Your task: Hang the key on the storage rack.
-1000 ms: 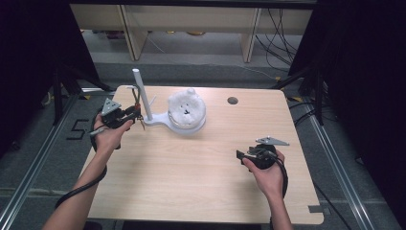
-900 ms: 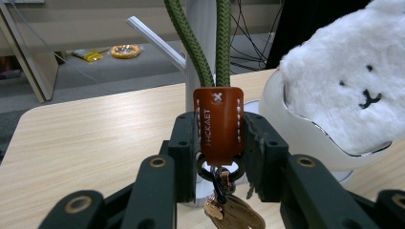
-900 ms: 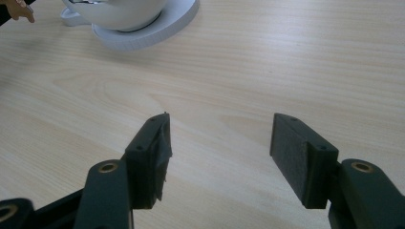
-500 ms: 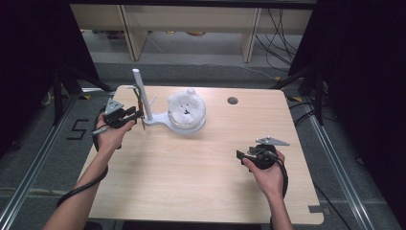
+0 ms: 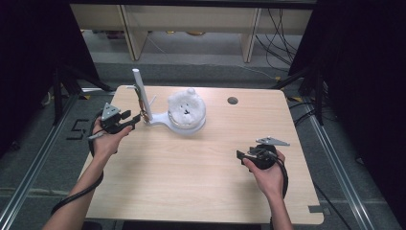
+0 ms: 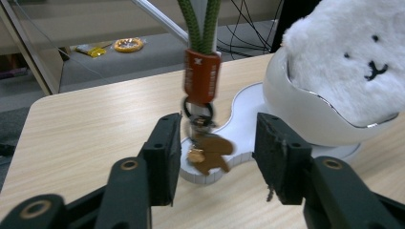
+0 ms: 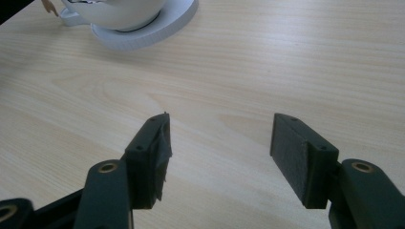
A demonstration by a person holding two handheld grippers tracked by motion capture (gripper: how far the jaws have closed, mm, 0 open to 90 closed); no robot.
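A white stand on the table carries an upright pole and a bowl with a white plush bear in it. From the pole hangs a green lanyard with an orange clasp, a keyring and a brown charm. My left gripper sits at the foot of the pole. Its jaws have just been opening, and the charm dangles between them with neither pad pressing on it. At the right of the table my right gripper stands open over bare wood.
The wooden table has a round cable hole near its far edge. Beyond it runs a low shelf unit with cables on the floor. Dark frames and rails flank both sides.
The left gripper's jaws stand wider apart beside the pole than before. The right hand has kept still.
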